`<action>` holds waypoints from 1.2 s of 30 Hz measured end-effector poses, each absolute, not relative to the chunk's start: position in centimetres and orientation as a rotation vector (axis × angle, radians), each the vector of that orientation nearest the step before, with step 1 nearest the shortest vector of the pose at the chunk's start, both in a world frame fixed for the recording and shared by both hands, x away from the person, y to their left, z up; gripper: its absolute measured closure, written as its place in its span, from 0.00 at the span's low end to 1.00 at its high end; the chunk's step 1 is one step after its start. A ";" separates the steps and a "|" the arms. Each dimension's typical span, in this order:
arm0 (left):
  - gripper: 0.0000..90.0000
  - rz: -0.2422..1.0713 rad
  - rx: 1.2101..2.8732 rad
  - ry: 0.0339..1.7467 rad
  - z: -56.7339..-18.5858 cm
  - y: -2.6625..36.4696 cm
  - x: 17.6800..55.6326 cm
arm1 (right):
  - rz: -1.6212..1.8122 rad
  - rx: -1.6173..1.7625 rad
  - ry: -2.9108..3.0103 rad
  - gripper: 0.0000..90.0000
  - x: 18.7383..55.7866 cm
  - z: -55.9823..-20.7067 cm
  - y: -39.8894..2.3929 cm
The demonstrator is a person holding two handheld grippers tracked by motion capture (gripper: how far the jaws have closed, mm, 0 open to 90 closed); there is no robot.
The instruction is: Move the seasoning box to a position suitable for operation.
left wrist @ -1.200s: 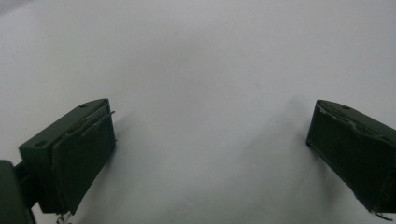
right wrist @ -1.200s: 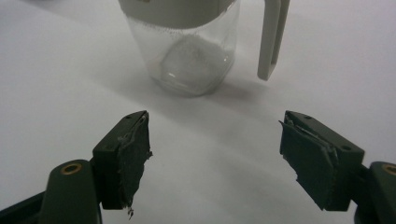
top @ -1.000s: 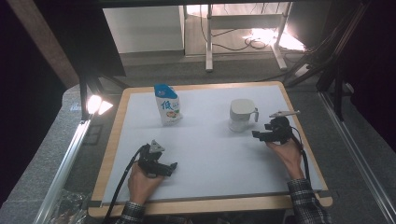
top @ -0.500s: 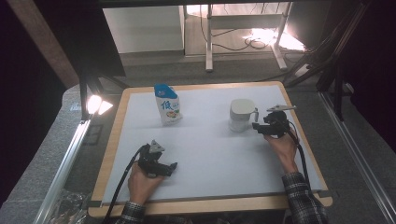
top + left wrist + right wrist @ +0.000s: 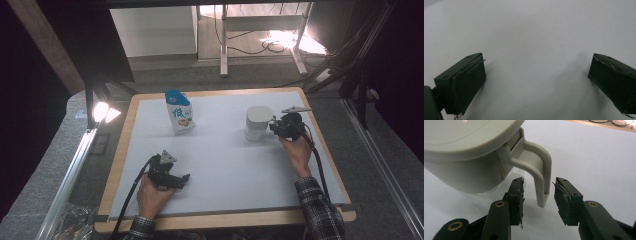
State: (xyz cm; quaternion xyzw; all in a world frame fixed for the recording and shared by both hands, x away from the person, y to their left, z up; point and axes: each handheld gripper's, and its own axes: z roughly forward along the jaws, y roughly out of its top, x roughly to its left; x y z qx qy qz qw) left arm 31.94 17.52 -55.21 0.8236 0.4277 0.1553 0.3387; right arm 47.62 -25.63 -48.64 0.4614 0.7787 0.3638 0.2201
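Note:
A pale grey lidded cup stands at the back right of the white mat, its handle pointing toward my right gripper. In the right gripper view the handle sits between the right gripper's jaws, which have just been closing. A narrow gap shows on each side, so the pads do not press on it. My left gripper rests low at the front left. Its jaws stand wide open over bare mat with nothing between them.
A blue and white pouch stands upright at the back, left of the middle. The mat lies on a table with a wooden rim. A lamp shines at the table's left edge.
The right gripper has moved left to the cup and its jaws have narrowed around the handle. The left gripper has stayed in place.

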 end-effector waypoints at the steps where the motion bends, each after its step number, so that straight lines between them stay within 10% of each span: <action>1: 0.01 0.404 2.149 1.112 -55.2 17.5 31.9 | 1.007 1.277 2.155 0.68 47.8 -48.6 -25.5; 36: 0.01 0.406 2.148 1.112 -55.2 17.5 31.9 | 0.928 1.267 2.062 0.90 47.5 -48.6 -23.7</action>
